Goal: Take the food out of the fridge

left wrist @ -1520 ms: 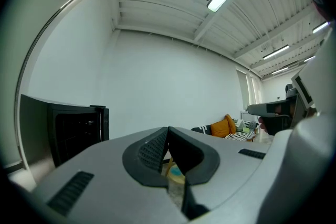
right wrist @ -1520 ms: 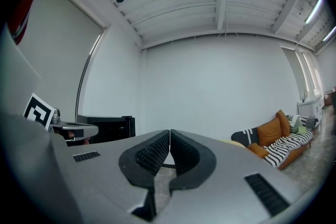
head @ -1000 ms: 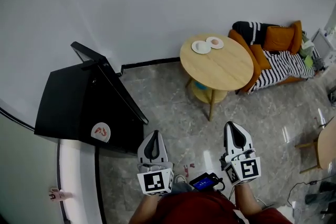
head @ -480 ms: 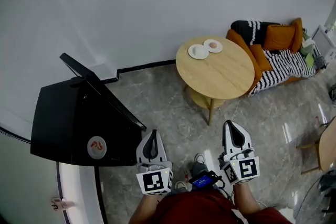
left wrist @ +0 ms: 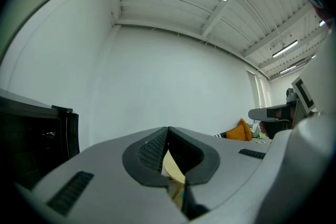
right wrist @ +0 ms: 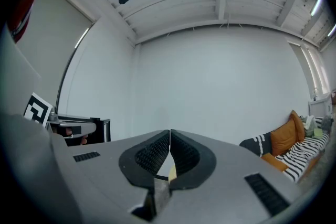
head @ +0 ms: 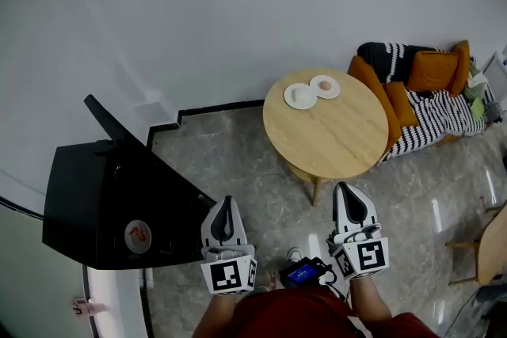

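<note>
The left gripper and the right gripper hang low in front of the person, each with its jaws pressed together at the tips and nothing between them. Just left of the left gripper stands the black box-shaped fridge, its door apparently swung open. Its inside is hidden, so no food shows there. Farther off, the round wooden surface carries an empty white plate and a second white plate holding something small and pinkish. The next step probably calls for facing the fridge opening squarely and spreading one gripper's jaws before reaching in.
</note>
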`<state>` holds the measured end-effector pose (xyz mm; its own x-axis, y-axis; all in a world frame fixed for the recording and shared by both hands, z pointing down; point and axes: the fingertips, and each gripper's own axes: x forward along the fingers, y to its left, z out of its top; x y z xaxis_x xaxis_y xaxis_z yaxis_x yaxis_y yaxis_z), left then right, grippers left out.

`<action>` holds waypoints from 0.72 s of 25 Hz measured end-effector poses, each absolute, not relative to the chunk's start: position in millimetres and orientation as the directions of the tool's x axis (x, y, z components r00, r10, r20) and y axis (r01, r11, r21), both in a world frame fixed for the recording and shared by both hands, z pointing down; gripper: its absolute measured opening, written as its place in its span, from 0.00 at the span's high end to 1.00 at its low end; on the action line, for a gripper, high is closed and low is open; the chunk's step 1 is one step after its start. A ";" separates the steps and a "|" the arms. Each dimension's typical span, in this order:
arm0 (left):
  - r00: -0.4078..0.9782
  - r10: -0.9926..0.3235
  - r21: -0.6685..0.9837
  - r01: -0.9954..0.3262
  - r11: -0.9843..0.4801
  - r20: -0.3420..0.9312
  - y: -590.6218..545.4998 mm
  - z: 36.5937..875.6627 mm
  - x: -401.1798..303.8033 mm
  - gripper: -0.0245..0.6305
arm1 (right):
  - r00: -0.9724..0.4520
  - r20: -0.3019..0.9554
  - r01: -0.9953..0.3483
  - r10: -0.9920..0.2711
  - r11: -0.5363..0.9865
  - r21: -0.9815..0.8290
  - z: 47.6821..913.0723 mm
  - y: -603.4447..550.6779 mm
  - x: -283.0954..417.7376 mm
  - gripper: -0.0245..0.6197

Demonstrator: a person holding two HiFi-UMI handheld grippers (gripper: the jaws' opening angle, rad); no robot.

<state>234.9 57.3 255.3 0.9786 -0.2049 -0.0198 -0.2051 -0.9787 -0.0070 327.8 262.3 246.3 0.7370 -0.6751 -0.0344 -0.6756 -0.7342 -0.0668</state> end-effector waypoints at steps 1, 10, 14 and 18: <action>0.977 -0.210 -0.008 -0.210 -0.978 -0.024 59.0 254.3 242.8 0.94 | 0.735 -0.034 -0.678 -0.677 -0.732 -0.064 245.7 264.4 337.1 0.93; 0.970 -0.243 0.000 -0.243 -0.970 -0.032 78.8 255.5 296.9 0.94 | 0.716 -0.037 -0.698 -0.697 -0.714 -0.058 247.3 283.2 398.3 0.93; 0.967 -0.255 0.000 -0.255 -0.967 -0.026 68.1 257.1 306.6 0.94 | 0.706 -0.025 -0.708 -0.708 -0.704 -0.049 251.4 270.9 408.9 0.93; 0.964 -0.263 0.004 -0.263 -0.965 -0.026 54.6 258.5 311.4 0.94 | 0.706 -0.004 -0.708 -0.709 -0.705 -0.050 252.5 257.9 415.1 0.93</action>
<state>311.4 54.6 258.5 0.9643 -0.2634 -0.0262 -0.2634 -0.9647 0.0044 415.1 257.9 252.5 0.7055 -0.7087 -0.0037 -0.7079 -0.7045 -0.0503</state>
